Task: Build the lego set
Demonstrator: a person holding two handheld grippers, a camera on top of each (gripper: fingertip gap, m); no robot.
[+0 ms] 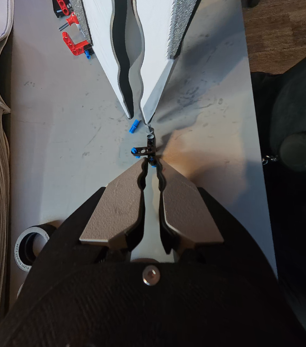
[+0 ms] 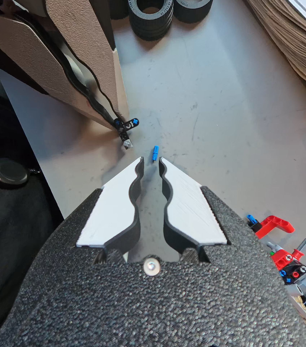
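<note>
Two tools: left tool point(image 1: 151, 163) pinches black piece point(image 1: 146, 149), part hidden; right tool point(image 2: 151, 159) released.

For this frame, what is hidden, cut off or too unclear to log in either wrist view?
- Left wrist view: the right gripper covers most of the red pieces at the top.
- Right wrist view: the red and black assembly runs off the right edge.
- Both views: the left gripper hides where it clamps the black L-shaped piece.
- Right wrist view: the tyres are cut by the top edge.
</note>
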